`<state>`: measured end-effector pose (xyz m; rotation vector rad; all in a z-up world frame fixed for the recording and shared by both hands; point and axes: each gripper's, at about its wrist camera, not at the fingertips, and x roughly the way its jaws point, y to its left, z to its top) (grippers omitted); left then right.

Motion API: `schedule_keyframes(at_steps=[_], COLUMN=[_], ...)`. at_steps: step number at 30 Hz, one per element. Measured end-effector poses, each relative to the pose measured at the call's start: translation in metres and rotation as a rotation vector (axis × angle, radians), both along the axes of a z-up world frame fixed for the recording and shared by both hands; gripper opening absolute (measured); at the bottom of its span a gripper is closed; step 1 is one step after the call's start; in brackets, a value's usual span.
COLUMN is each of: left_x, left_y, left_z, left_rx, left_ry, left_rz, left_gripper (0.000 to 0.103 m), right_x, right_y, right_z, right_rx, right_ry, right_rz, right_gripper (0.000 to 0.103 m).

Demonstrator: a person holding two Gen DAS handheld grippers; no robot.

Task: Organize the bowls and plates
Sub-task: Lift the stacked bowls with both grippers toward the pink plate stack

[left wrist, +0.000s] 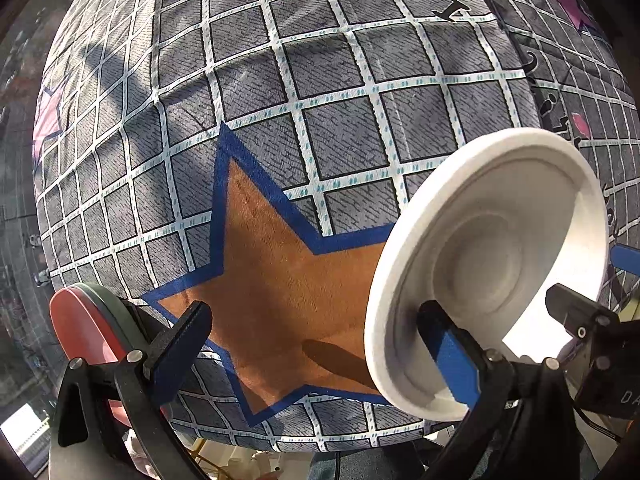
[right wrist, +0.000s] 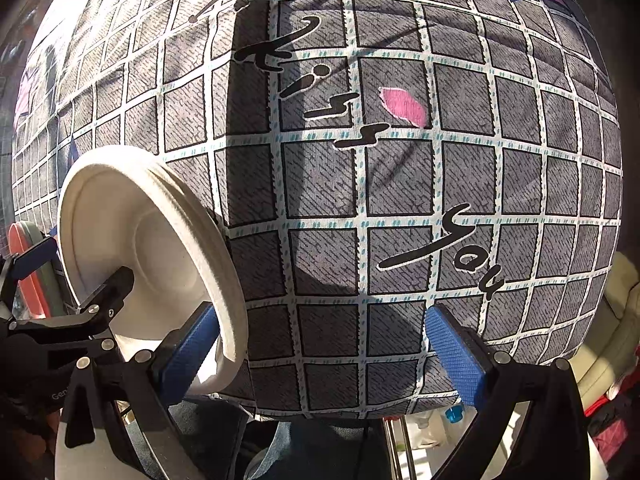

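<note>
Cloth with grid and stars spreads ahead of both hand-held grippers. One white plate stands tilted at the left hand-held gripper's right finger, which is spread wide. Red plate behind its left finger. Right hand-held gripper released too.

Your white bowl hides the orange star's right-hand points on the checked cloth, and the bowl's lower rim is covered by a blue finger pad. The red plate at the cloth's left edge is half hidden behind the left gripper's finger. Clutter below the cloth's near edge is too blurred to name.
</note>
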<state>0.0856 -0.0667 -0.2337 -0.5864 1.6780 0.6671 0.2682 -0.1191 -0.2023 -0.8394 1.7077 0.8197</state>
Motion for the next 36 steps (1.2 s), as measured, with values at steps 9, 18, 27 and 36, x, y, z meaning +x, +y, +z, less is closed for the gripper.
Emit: schedule_keyframes(at_steps=[9,18,27,36], left_x=[0.021,0.069,0.068,0.019], left_y=[-0.008,-0.035,-0.058,-0.060], left_z=[0.000,0.014,0.010,0.016], left_rx=[0.008,-0.081,-0.096,-0.071], left_ry=[-0.046,-0.139,-0.136,-0.161], left_rz=[-0.035,-0.066,-0.052,-0.008], left_gripper=[0.094,0.041,0.038,0.037], right_x=[-0.002,-0.025,-0.054,-0.096], right_y=[-0.001,0.016,0.030,0.056], right_z=[-0.007,0.004,0.010,0.024], right_rx=[0.002,0.043,-0.002,0.004], right_ry=[0.012,0.139,0.142,0.121], right_rz=[-0.027,-0.034,0.010,0.081], right_gripper=[0.102,0.024,0.024,0.024])
